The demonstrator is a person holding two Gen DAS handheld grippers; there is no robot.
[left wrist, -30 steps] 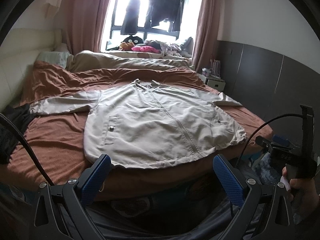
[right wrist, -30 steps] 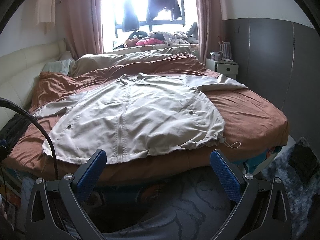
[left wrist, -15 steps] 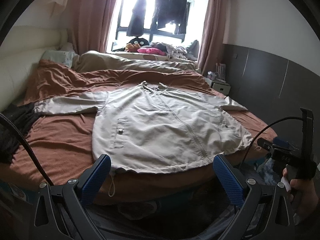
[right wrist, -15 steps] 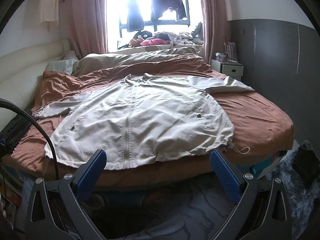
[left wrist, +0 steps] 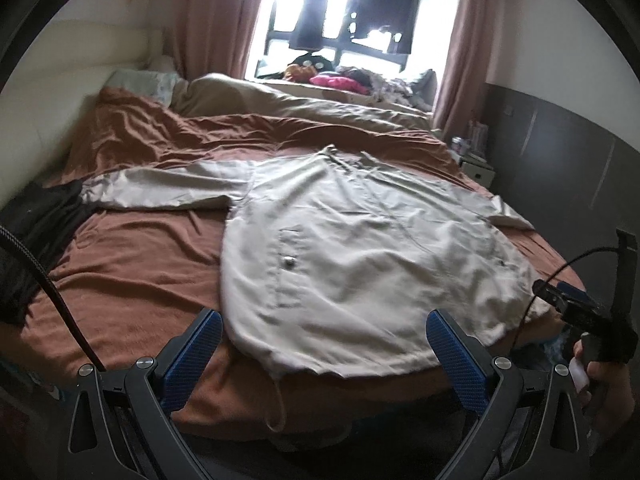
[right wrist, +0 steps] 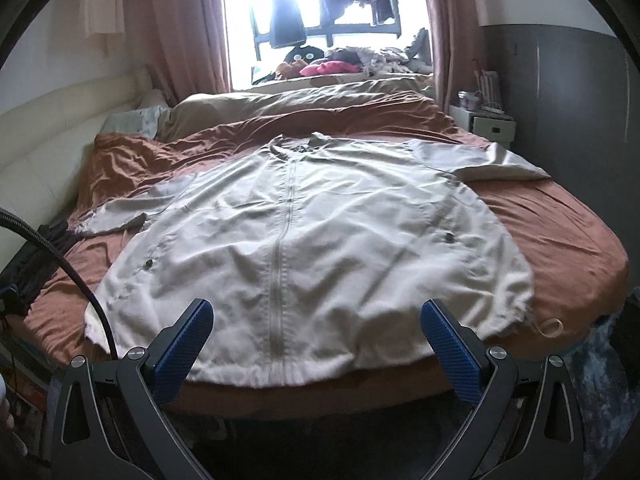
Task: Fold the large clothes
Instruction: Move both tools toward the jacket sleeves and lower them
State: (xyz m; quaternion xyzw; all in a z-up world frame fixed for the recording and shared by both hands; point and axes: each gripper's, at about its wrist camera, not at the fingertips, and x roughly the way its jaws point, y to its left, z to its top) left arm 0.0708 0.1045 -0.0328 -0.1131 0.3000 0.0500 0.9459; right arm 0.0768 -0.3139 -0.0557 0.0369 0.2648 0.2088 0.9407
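Left wrist view. Left gripper (left wrist: 322,354) sits low at the near edge of the bed (left wrist: 132,276), jaws spread wide, nothing between them. Blue pads (left wrist: 192,360) frame the near left hem corner of the jacket (left wrist: 360,248). Jacket is pale beige, lying flat and front up on the rust-brown sheet, collar far, hem near. One sleeve (left wrist: 168,190) stretches straight out to the left, its cuff beside a dark garment (left wrist: 36,220) at the left edge of the bed. A hem drawstring (left wrist: 280,408) hangs over the near edge. At the right border a hand (left wrist: 600,384) grips the handle of the other tool. Far side: window (left wrist: 360,20) with dark clothes hung in it, pink curtains either side.

Right wrist view. Right gripper (right wrist: 318,346) also low at the near edge, jaws wide apart, holding nothing; pads (right wrist: 450,344) straddle the hem either side of the zip (right wrist: 280,264). Zip is closed and runs from hem up to collar. Right sleeve (right wrist: 480,160) lies spread to the far right, close to a white nightstand (right wrist: 486,126). A drawstring loop (right wrist: 552,326) rests on the sheet just right of the hem corner. Black cable (right wrist: 76,280) crosses the left foreground.
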